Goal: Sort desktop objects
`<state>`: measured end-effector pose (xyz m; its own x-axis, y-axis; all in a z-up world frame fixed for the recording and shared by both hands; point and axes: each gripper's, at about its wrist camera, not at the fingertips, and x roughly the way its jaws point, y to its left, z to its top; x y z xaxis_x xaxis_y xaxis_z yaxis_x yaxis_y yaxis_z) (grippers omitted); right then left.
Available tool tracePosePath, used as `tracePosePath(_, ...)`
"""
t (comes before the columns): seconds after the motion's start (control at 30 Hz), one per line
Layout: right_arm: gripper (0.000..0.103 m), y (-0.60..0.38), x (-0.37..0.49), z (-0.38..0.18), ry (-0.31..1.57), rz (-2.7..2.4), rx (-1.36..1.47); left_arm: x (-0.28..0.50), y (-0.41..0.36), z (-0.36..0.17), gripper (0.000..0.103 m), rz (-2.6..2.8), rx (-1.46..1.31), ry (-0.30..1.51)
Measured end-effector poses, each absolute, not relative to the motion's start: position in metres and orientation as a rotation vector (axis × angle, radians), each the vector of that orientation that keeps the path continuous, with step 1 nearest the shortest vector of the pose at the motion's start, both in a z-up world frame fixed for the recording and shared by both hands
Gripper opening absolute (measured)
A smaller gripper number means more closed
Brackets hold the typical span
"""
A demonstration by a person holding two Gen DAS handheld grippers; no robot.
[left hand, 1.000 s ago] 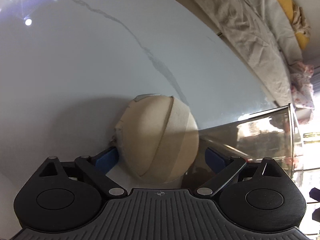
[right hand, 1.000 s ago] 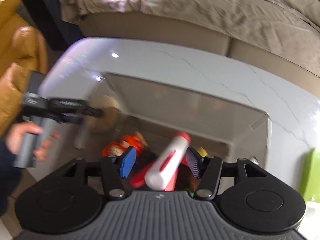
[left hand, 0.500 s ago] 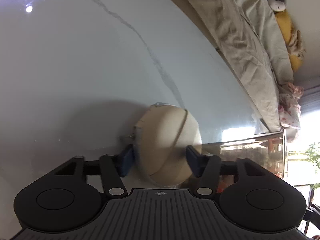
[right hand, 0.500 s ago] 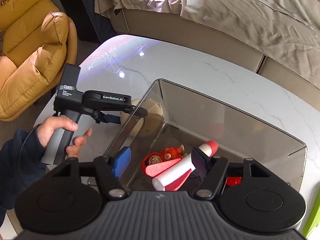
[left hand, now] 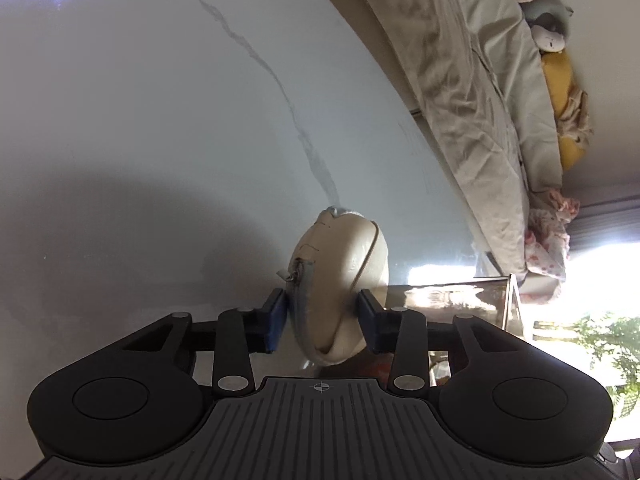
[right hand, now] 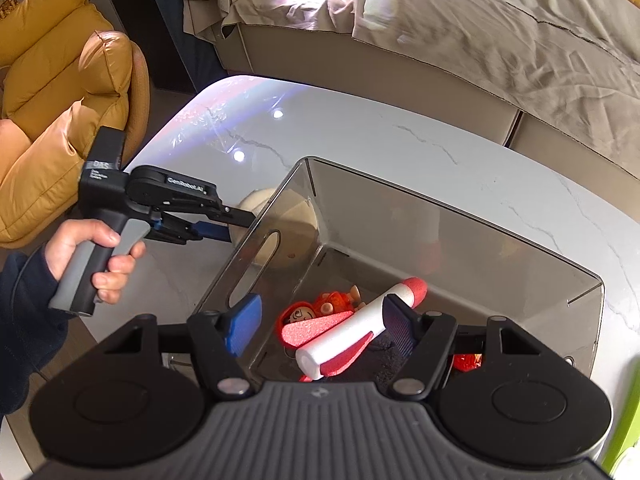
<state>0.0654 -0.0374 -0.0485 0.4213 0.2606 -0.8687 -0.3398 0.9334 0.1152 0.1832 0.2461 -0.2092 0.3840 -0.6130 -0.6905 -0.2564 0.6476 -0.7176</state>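
Right now the left gripper (left hand: 322, 314) is clamping the soft pouch (left hand: 340, 284); the right gripper (right hand: 320, 326) is gaping over the bin (right hand: 460, 216); squashy fabric risks slipping free.

Foam rocket (right hand: 360, 330) in bin (right hand: 460, 216)

counter far-left (right hand: 360, 128): bare marble, open passage
bin (right hand: 460, 216): clear walls block side entry, open top
bin floor: foam rocket (right hand: 360, 328) and red doll (right hand: 316, 312) crowd the near side, far half bare
bin left wall: beige pouch (left hand: 340, 280) just beside it, tight gap
sofa (right hand: 440, 32): bounds counter's far edge
armchair (right hand: 60, 92): bounds counter's left
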Motion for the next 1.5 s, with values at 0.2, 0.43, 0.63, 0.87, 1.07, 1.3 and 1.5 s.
tracePosePath(0.2,0.07,-0.05,0.06,-0.046,1.075,0.355,-0.049,0.178,0.24,-0.19,0.041,-0.253,-0.814,1.174)
tracePosePath(0.43,0.07,-0.073,0.046,-0.039,1.06,0.321,-0.017,0.163,0.249,-0.146,0.037,-0.321,-0.881,1.1)
tracePosePath(0.63,0.07,-0.104,0.033,-0.036,1.053,0.277,0.062,0.152,0.239,-0.087,0.0,-0.421,-0.902,1.033)
tracePosePath(0.87,0.07,-0.121,0.012,-0.033,1.035,0.26,0.118,0.141,0.219,-0.09,0.01,-0.244,-0.669,1.064)
tracePosePath(1.07,0.074,-0.082,0.021,-0.009,0.924,0.294,0.037,0.122,0.191,-0.096,0.065,-0.053,-0.253,1.004)
tracePosePath(1.3,0.086,0.02,0.099,0.004,0.893,0.397,-0.113,0.117,0.186,-0.097,0.088,-0.104,-0.192,0.975)
tracePosePath(1.5,0.085,0.068,0.179,-0.034,1.025,0.392,-0.002,0.14,0.266,-0.127,0.092,-0.074,-0.57,1.011)
